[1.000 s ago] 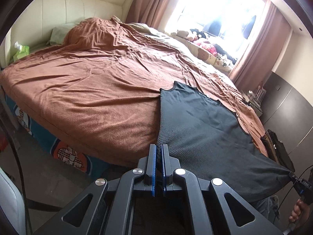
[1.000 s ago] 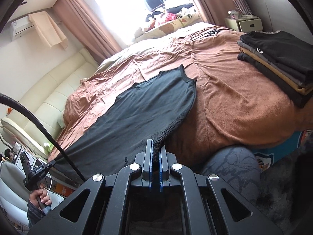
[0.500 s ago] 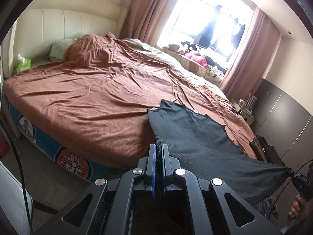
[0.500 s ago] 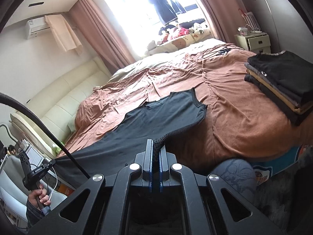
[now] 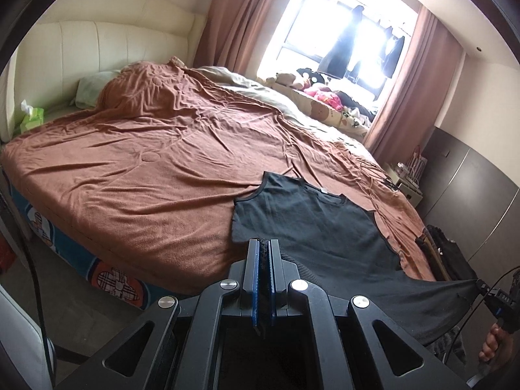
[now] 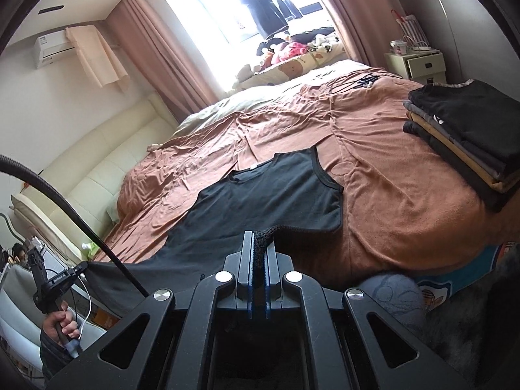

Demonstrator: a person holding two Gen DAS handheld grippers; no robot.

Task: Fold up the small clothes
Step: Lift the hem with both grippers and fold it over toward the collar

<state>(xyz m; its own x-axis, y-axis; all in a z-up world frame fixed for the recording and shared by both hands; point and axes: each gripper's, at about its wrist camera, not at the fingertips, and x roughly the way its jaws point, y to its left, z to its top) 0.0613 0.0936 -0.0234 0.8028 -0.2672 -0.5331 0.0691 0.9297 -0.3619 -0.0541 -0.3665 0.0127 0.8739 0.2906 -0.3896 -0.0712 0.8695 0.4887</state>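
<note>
I have both the left gripper [image 5: 264, 253] and right gripper [image 6: 259, 243] clamped on the near hem corners of the black shirt [image 5: 312, 224]; its far half lies on the bed [image 5: 156, 175]. Light, limp fabric, best held by corners.

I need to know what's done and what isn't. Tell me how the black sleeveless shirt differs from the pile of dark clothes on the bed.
The black sleeveless shirt is one garment, spread open; the pile of dark folded clothes is several, stacked. The shirt's hem is lifted off the brown bedspread, pinched in the left tongs and right tongs; the pile rests untouched near the bed's corner. Both lie on the same bedspread.
</note>
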